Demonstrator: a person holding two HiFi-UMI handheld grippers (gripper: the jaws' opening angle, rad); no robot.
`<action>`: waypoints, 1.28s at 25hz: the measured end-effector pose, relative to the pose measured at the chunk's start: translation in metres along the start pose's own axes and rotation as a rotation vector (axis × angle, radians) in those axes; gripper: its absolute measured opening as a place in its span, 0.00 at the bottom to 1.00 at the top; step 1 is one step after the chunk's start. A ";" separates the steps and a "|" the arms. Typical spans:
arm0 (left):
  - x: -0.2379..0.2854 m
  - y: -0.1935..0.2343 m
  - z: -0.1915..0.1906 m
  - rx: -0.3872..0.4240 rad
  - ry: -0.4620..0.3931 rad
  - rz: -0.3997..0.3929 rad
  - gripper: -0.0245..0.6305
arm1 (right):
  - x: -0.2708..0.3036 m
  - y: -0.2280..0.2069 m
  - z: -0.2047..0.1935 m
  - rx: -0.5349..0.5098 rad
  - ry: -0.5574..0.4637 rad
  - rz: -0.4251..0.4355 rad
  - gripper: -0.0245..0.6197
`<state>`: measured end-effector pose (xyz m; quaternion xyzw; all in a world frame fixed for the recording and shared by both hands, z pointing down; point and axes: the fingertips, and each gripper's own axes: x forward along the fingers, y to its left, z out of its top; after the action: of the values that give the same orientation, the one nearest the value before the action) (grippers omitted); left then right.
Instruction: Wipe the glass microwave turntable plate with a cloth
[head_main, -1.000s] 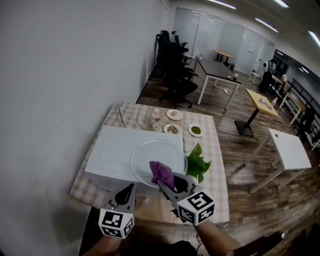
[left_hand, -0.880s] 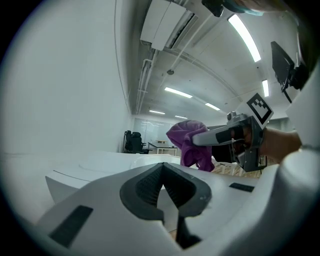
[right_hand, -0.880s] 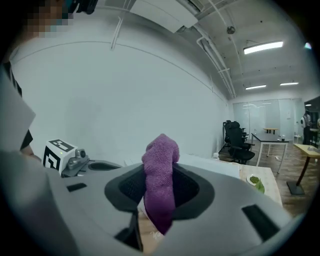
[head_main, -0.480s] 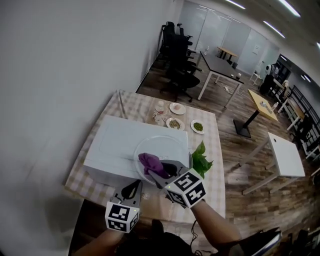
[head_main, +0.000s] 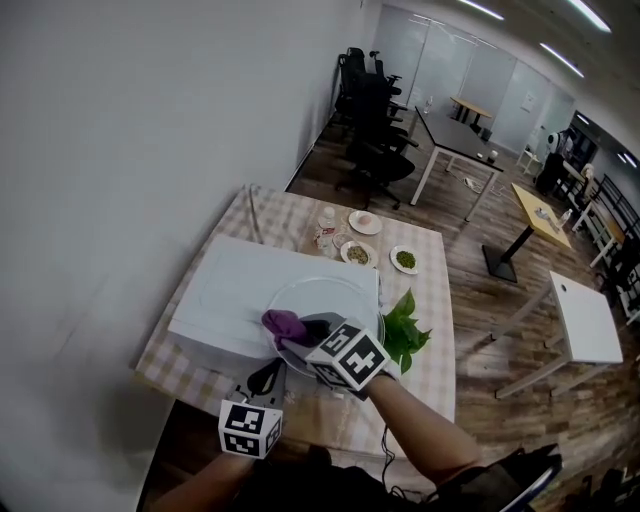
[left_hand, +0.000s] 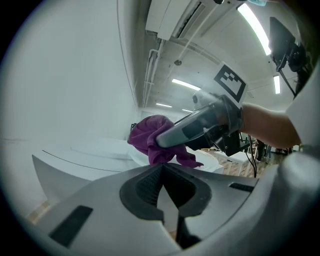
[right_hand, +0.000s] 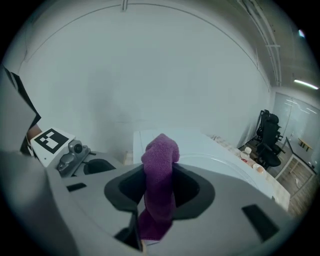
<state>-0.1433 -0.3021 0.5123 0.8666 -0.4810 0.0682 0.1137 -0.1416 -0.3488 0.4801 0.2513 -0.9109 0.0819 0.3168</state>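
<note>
The glass turntable plate (head_main: 325, 300) lies flat on top of the white microwave (head_main: 225, 295). My right gripper (head_main: 295, 329) is shut on a purple cloth (head_main: 281, 323), which presses on the plate's near left edge. The right gripper view shows the cloth (right_hand: 160, 187) clamped between the jaws, with the plate's rim (right_hand: 225, 167) beyond. My left gripper (head_main: 266, 378) sits shut and empty just in front of the microwave, below the plate. In the left gripper view the cloth (left_hand: 150, 137) and the right gripper (left_hand: 172, 137) are over the plate (left_hand: 125, 150).
The microwave stands on a checked tablecloth (head_main: 420, 310). A leafy green bunch (head_main: 405, 335) lies right of the plate. Small dishes (head_main: 405, 260) and a bottle (head_main: 326, 222) stand at the table's far end. A white wall (head_main: 150, 150) is at the left.
My right gripper has swept the purple cloth leftward across the plate, from near its middle to its near left edge. The left gripper stays low in front of the microwave.
</note>
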 end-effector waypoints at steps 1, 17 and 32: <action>0.001 0.000 0.000 0.002 0.000 0.008 0.04 | 0.002 0.000 -0.002 0.003 0.003 0.007 0.25; 0.006 0.009 0.001 0.018 0.004 0.080 0.04 | -0.017 0.019 -0.023 0.093 -0.031 0.087 0.25; 0.007 0.022 0.002 -0.007 0.001 0.121 0.04 | -0.071 0.024 -0.059 0.146 -0.063 0.056 0.25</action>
<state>-0.1579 -0.3195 0.5146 0.8355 -0.5328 0.0736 0.1125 -0.0743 -0.2809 0.4831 0.2505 -0.9188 0.1492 0.2662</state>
